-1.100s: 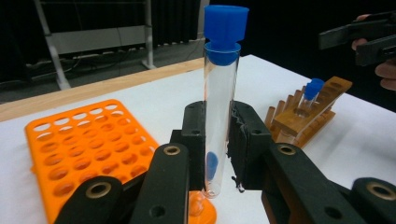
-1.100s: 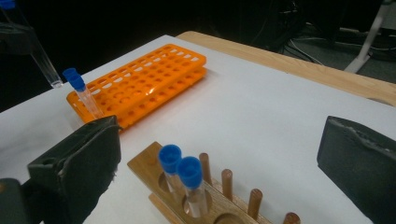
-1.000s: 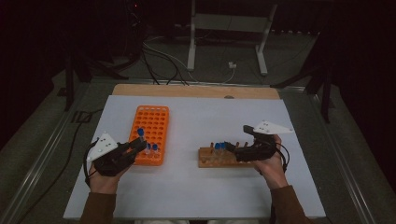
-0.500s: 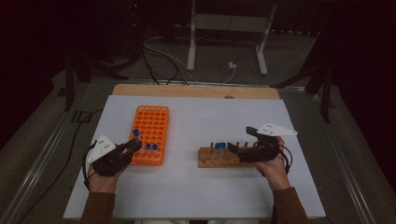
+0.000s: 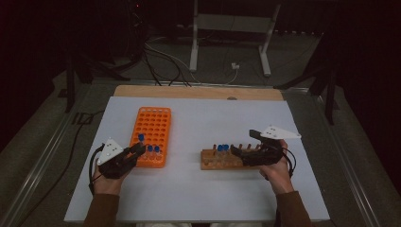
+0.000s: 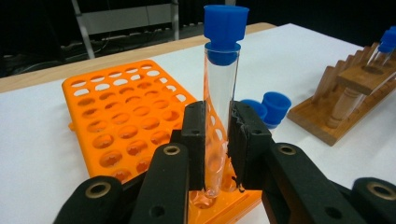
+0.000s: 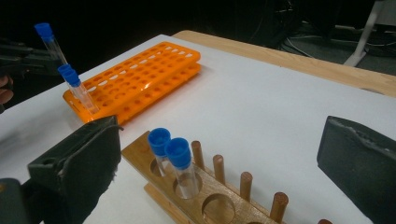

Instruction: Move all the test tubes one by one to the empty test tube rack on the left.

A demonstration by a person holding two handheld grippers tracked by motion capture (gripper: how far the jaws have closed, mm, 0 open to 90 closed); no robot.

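Observation:
My left gripper (image 6: 217, 140) is shut on a clear test tube (image 6: 220, 84) with a blue cap, held upright. The tube's lower end is at the near edge row of the orange rack (image 6: 121, 116). In the high view the left gripper (image 5: 137, 150) sits at the near left corner of the orange rack (image 5: 153, 127), beside two capped tubes (image 5: 153, 150) standing in it. My right gripper (image 5: 241, 153) is open at the right part of the wooden rack (image 5: 210, 163). Its jaws stand wide apart around the pegs of the wooden rack (image 7: 140, 154), which holds two blue-capped tubes (image 7: 180, 161).
The racks stand on a white sheet (image 5: 198, 113) over a wooden table (image 5: 198, 92). Behind the table are cables and a metal stand (image 5: 227, 38) on the floor. The sheet between the two racks and along its near edge is bare.
My left gripper has come down and a little toward the near edge with the tube, lowering it at the orange rack's corner. The right gripper has stayed where it was.

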